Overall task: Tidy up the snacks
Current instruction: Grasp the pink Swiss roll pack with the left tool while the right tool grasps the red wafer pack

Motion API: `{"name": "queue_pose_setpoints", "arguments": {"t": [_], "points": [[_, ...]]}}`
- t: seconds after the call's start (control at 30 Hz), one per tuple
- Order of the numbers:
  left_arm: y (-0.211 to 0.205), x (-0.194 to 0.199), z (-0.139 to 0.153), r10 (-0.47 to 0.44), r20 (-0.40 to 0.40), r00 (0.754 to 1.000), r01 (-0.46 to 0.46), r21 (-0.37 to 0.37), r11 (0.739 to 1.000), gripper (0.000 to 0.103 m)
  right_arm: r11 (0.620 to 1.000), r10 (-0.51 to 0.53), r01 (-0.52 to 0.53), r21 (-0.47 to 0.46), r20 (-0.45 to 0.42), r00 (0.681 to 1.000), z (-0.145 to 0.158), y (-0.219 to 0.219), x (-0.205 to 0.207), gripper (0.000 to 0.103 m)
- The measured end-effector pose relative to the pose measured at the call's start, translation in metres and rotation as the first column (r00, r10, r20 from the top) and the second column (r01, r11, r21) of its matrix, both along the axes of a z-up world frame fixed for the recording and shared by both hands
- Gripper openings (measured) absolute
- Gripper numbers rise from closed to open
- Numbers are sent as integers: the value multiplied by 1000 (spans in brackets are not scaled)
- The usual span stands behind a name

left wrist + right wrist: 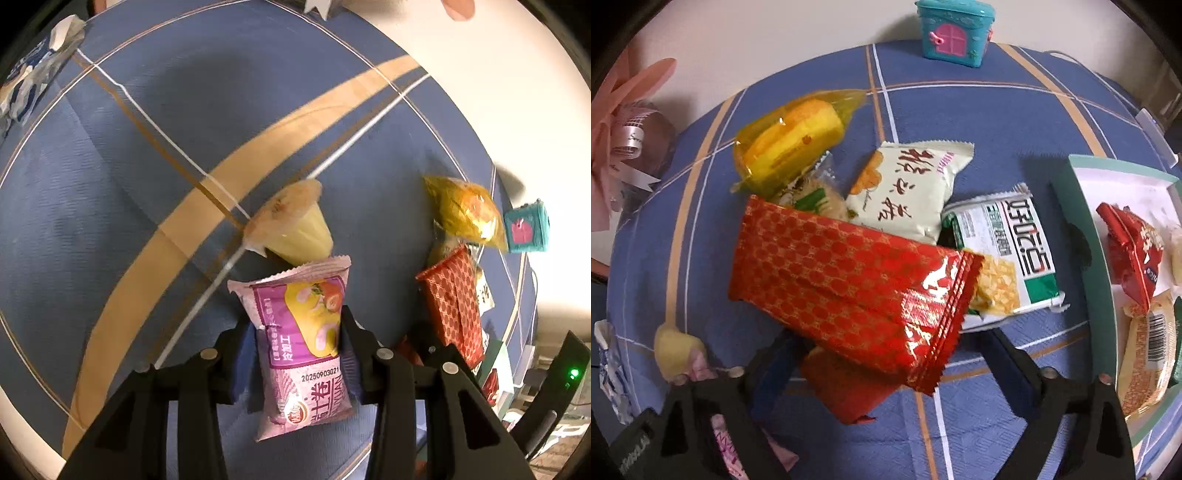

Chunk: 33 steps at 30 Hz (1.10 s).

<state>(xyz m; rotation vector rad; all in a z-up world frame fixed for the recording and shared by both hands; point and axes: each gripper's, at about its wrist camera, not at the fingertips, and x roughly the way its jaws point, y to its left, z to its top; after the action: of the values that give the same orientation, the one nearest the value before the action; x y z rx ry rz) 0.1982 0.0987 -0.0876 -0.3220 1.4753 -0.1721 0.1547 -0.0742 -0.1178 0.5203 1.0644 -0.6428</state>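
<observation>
My left gripper (299,332) is shut on a purple snack packet (310,343), held upright above the blue checked tablecloth (147,258). Just beyond it lies a yellow jelly cup (295,229) on its side. My right gripper (890,365) stands open and wide, its fingers on either side of a long red patterned packet (849,284); a gap shows between the right finger and the packet's crimped end. That packet rests on a pile with a white packet (905,188), a green-and-white cracker packet (1008,251), a gold-wrapped cake (794,136) and an orange-red packet (849,387).
A teal-rimmed white box (1082,236) at the right holds a red packet (1134,251) and other snacks. A teal toy house (955,31) stands at the far edge. A pink bow gift (624,140) sits left. A blue-and-white wrapper (33,74) lies at the cloth's edge.
</observation>
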Motion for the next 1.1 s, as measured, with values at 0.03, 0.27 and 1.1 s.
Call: {"name": "queue_pose_setpoints", "arguments": {"t": [0.03,0.27,1.1], "points": [[-3,0,0,-10,0,1000,10,4,1000,44,1000,5,-5,-6,-5,1000,1,0,-3,85],[-30,-8,-1,-93,12,996,92,71,993,44,999,41,-41,2,-23,999,2,1,-22,54],[-107,-65,19,-259,85,962,247,129,960,39,999,25,-27,35,52,998,7,-42,-134,42]]}}
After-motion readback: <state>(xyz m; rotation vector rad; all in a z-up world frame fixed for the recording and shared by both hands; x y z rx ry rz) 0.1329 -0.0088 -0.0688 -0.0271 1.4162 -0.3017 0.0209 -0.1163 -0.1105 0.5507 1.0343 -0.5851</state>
